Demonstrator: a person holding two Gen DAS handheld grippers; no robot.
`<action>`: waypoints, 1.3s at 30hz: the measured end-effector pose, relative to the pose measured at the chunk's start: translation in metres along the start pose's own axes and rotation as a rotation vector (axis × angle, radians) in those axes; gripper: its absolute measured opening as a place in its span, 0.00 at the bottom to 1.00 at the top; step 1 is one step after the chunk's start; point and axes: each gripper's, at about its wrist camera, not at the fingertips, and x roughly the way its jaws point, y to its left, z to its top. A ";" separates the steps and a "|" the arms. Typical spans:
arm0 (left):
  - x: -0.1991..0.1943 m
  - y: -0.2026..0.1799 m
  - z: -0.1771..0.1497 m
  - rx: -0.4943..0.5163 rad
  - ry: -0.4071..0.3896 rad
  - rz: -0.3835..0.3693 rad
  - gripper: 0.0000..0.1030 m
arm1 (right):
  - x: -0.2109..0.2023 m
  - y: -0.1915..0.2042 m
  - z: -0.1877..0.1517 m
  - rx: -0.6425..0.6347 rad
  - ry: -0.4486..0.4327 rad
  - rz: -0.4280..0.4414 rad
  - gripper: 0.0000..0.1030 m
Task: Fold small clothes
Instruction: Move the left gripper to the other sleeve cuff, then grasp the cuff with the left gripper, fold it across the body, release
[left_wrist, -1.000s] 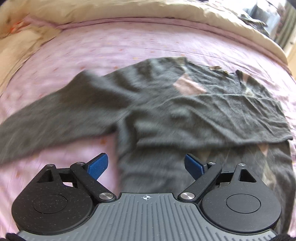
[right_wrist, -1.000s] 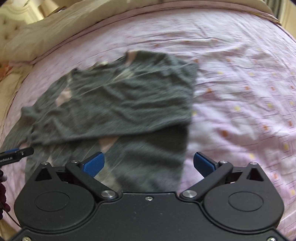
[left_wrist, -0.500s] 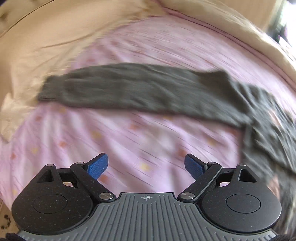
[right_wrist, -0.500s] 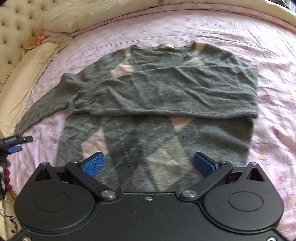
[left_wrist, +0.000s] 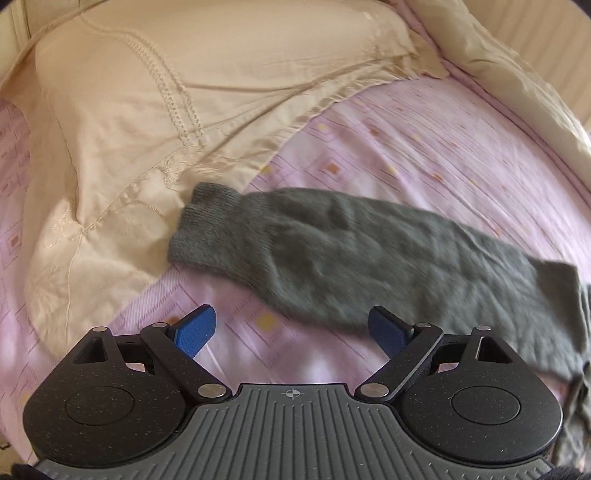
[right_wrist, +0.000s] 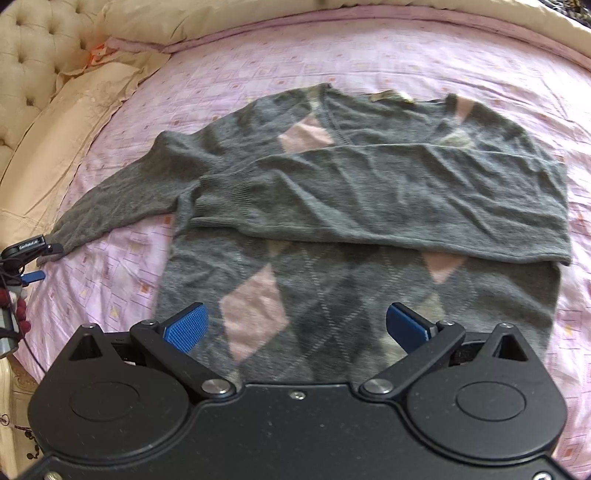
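A grey argyle sweater (right_wrist: 369, 229) with pink diamonds lies flat on the pink bed sheet (right_wrist: 369, 55). One sleeve (right_wrist: 388, 195) is folded across its chest. The other sleeve (left_wrist: 332, 251) stretches out to the side, its ribbed cuff (left_wrist: 207, 225) touching a cream pillow. My left gripper (left_wrist: 295, 328) hovers open just short of that sleeve, holding nothing. In the right wrist view the left gripper (right_wrist: 27, 258) shows at the frame's left edge by the cuff. My right gripper (right_wrist: 297, 326) stands open above the sweater's lower hem, empty.
A cream pillow (left_wrist: 147, 110) lies beside the outstretched cuff. A cream duvet (right_wrist: 258, 14) runs along the far side of the bed. A tufted headboard (right_wrist: 33, 48) is at the far left. Bare pink sheet (right_wrist: 480, 70) surrounds the sweater.
My left gripper has swung left from the sweater's body, along the outstretched sleeve, to its cuff. My right gripper has shifted to centre over the hem. Both stayed open.
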 end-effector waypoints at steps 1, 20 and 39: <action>0.003 0.003 0.002 -0.006 0.000 -0.008 0.88 | 0.003 0.004 0.002 -0.007 0.006 0.002 1.00; 0.016 0.013 0.031 -0.034 -0.073 0.039 0.35 | 0.024 0.048 0.025 -0.090 0.051 0.019 1.00; -0.153 -0.147 0.019 0.251 -0.363 -0.252 0.08 | -0.005 -0.018 -0.011 -0.017 0.016 0.064 1.00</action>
